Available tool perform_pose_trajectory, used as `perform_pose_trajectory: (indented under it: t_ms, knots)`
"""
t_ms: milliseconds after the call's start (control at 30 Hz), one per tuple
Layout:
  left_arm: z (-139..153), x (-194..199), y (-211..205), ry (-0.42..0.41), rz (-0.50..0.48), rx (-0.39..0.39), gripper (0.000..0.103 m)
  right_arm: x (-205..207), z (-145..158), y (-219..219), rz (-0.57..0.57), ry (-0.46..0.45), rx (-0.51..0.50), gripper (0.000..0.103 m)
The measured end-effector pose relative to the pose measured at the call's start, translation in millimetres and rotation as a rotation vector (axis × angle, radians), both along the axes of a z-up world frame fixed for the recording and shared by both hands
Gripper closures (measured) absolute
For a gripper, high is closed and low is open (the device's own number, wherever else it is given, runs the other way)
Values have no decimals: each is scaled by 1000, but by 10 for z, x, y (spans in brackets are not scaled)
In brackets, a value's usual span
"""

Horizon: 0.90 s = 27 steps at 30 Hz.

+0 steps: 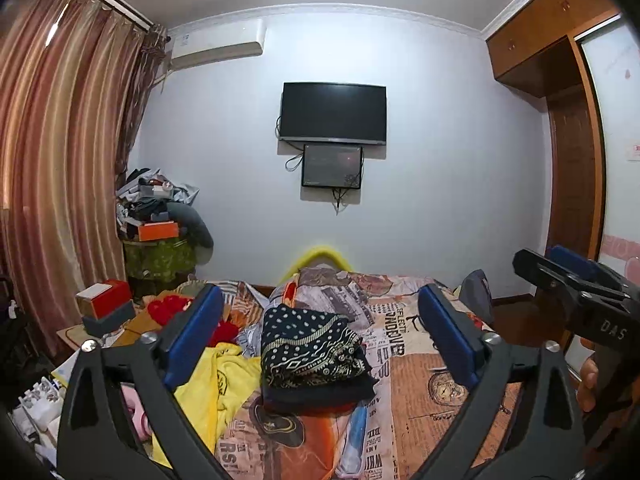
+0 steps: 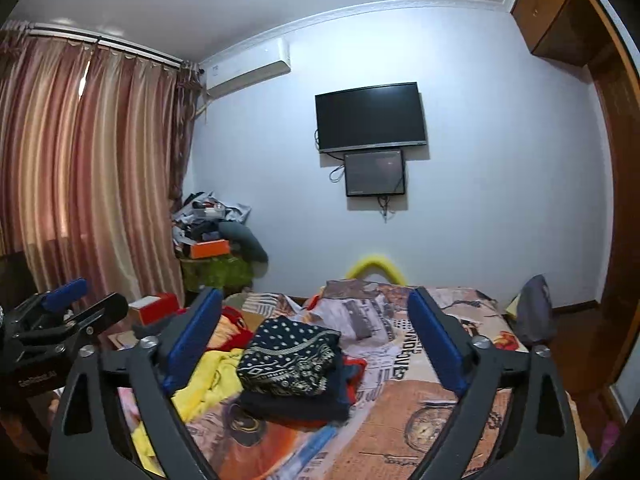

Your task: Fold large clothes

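A folded dark garment with white dots and a patterned band point(image 1: 312, 350) lies on top of a small stack on the bed; it also shows in the right wrist view point(image 2: 288, 354). A yellow garment point(image 1: 216, 384) lies crumpled to its left, also in the right wrist view point(image 2: 200, 380). Red clothes point(image 1: 172, 308) lie further back on the left. My left gripper point(image 1: 320, 336) is open and empty, held above the bed in front of the stack. My right gripper point(image 2: 316, 340) is open and empty, likewise above the bed. Each gripper shows at the edge of the other's view.
The bed point(image 1: 432, 380) has an orange newspaper-print cover. A bedside table with red and grey boxes point(image 1: 106, 306) stands on the left. A cluttered pile point(image 1: 160, 216) sits in the corner by the curtains. A TV point(image 1: 333, 114) hangs on the far wall. A wardrobe point(image 1: 580, 140) stands on the right.
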<state>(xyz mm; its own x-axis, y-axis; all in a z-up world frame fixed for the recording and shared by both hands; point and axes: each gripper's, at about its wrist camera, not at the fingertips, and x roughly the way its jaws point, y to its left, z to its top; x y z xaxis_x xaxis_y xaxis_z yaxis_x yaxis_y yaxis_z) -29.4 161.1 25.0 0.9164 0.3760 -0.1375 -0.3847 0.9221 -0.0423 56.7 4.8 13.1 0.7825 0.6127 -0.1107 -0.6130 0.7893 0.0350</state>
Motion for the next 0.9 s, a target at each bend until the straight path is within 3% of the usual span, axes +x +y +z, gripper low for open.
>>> perform_pose_trajectory:
  t_ms: [33, 900]
  knots:
    - [-20, 1, 6, 4, -1, -5, 4, 7, -1, 9, -11, -2, -3, 0]
    - [-269, 145, 98, 78, 22, -34, 1, 10, -178, 50, -10, 46, -66, 0]
